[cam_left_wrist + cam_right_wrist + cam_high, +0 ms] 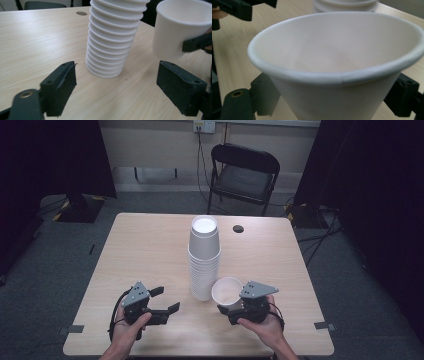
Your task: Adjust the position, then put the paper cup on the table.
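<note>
Our right gripper [231, 306] grasps a white cup [227, 291].
We hold our left gripper [166, 299] released, beside the cup stack [204, 257] on the surface [145, 250].

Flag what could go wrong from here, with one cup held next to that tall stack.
1. The single cup is clamped by the right gripper right beside the tall stack of cups; a sideways nudge could topple the stack.
2. The cup looks thin-walled, so the squeeze across its sides might dent it or let it slip.
3. The left gripper sits open and empty near the stack's base, so a careless sweep could clip it.
</note>
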`<state>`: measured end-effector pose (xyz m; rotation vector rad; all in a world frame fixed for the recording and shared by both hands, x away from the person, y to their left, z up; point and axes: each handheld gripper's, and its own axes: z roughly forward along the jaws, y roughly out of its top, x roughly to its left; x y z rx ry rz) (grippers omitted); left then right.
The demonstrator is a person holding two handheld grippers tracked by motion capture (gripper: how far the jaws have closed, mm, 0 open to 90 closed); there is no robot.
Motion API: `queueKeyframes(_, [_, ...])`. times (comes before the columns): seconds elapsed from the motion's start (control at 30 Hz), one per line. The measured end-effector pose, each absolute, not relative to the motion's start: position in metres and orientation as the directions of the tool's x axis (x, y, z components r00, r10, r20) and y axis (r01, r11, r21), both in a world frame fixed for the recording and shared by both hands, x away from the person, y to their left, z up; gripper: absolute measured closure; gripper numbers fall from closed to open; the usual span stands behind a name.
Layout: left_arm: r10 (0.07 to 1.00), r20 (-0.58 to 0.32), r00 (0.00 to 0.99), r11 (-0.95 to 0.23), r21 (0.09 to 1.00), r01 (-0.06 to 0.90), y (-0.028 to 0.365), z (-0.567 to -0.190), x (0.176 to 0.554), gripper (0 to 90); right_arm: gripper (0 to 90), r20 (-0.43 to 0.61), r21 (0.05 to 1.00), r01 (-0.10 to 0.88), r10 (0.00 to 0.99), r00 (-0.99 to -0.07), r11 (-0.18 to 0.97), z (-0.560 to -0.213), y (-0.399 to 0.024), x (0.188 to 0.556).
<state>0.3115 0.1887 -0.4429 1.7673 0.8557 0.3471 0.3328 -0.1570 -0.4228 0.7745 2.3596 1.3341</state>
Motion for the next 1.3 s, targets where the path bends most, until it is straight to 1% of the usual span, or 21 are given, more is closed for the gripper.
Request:
queueKeyframes(0.1, [0.705,-0.157,0.692,-0.158,0.916,0.370,0.191,-0.446,0.311,15.5,15.1,0.022,0.878,0.323,0.645,-0.764,0.353,-0.420,-0.167,0.337])
queueKeyframes(0.23, [0.720,-0.138,0.680,-0.166,0.917,0.362,0.194,-0.449,0.313,15.6,15.1,0.057,0.892,0.343,0.682,-0.729,0.293,-0.416,-0.178,0.344])
queueKeyframes(0.37, [0.738,-0.120,0.664,-0.168,0.921,0.352,0.197,-0.452,0.316,15.5,15.2,0.073,0.897,0.356,0.707,-0.703,0.261,-0.410,-0.186,0.353])
queueKeyframes(0.43, [0.743,-0.124,0.658,-0.169,0.916,0.363,0.198,-0.453,0.317,15.6,15.2,0.056,0.895,0.354,0.720,-0.691,0.270,-0.407,-0.190,0.360])
queueKeyframes(0.67, [0.740,-0.120,0.662,-0.176,0.915,0.363,0.199,-0.455,0.319,15.7,15.2,0.064,0.896,0.375,0.768,-0.637,0.237,-0.408,-0.199,0.382])
queueKeyframes(1.07, [0.743,-0.112,0.660,-0.182,0.915,0.360,0.199,-0.458,0.320,16.5,15.2,0.081,0.900,0.382,0.780,-0.621,0.211,-0.403,-0.199,0.410])
queueKeyframes(1.3, [0.745,-0.124,0.655,-0.177,0.911,0.373,0.198,-0.458,0.321,16.7,15.2,0.119,0.891,0.420,0.804,-0.583,0.172,-0.413,-0.207,0.428])
